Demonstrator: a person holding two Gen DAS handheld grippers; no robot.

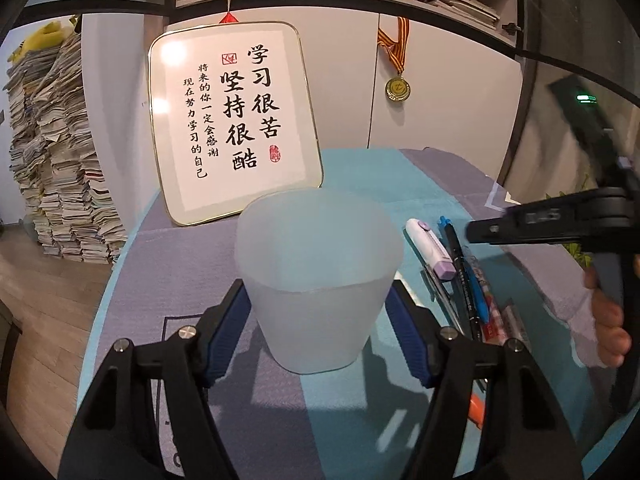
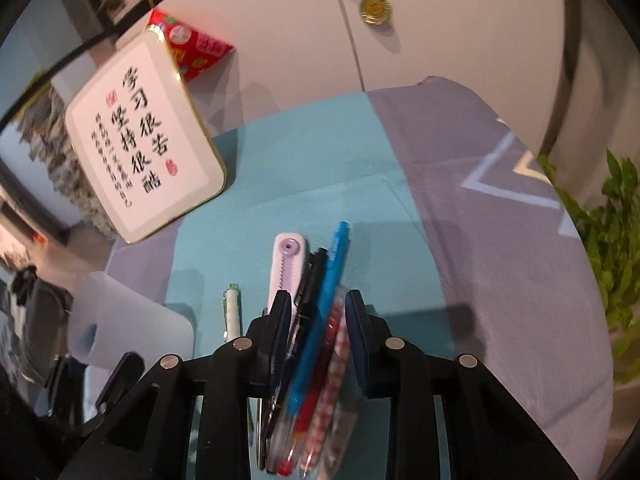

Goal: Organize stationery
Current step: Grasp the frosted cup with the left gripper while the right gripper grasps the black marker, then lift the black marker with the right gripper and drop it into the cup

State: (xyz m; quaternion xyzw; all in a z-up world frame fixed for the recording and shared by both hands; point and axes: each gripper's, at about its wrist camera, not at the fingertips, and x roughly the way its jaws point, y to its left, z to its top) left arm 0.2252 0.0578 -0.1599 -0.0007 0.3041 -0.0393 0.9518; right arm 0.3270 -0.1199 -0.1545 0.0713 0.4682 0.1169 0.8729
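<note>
Steadying the frosted cup (image 1: 316, 284) on the table (image 1: 440, 176), left gripper (image 1: 320, 332) clamps its sides so it won't tip; right gripper (image 2: 316, 320) straddles the pen bundle (image 2: 312, 320) beside the cup, jaws narrowed around it, probably to drop them in, grip unclear

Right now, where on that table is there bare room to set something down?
Free: the teal cloth between the framed calligraphy and the pens, and the purple cloth right of them. Crowded: around the frosted cup and pen row.
</note>
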